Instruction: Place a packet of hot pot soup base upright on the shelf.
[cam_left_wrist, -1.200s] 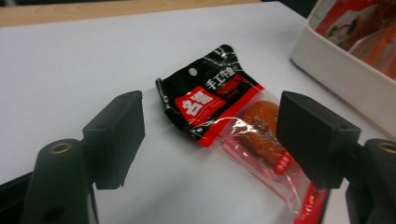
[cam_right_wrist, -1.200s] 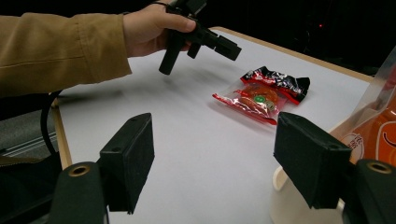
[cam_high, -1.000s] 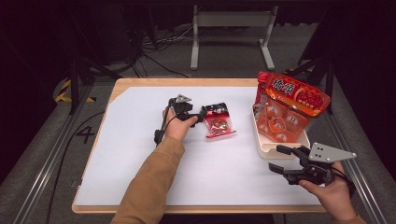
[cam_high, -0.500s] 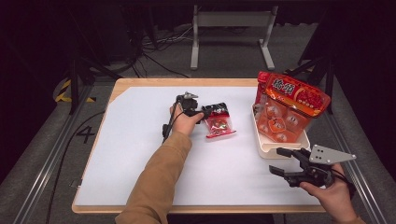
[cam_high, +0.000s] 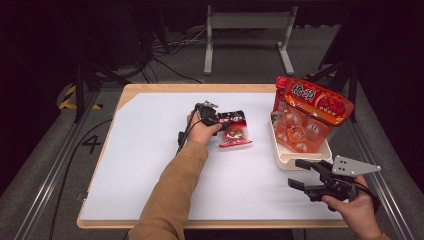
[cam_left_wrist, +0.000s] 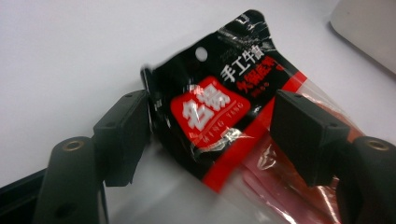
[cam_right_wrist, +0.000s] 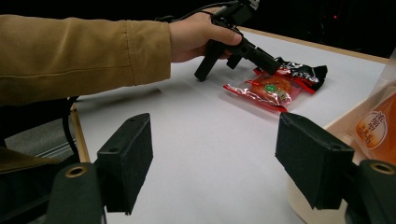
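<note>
Snack packet (cam_high: 234, 132), red with a black top, lies flat near the middle of the high view on the white worktop (cam_high: 150, 150), its black end facing the left claw (cam_high: 220, 121). That claw has just been closing, and its jaws straddle the black header without pressing it yet, likely because the flat sealed edge is the easiest part to pinch. Toward the lower right, the right claw (cam_high: 303, 173) waits spread and empty beside the tray (cam_high: 300, 157) of orange bags, probably to receive the packet
</note>
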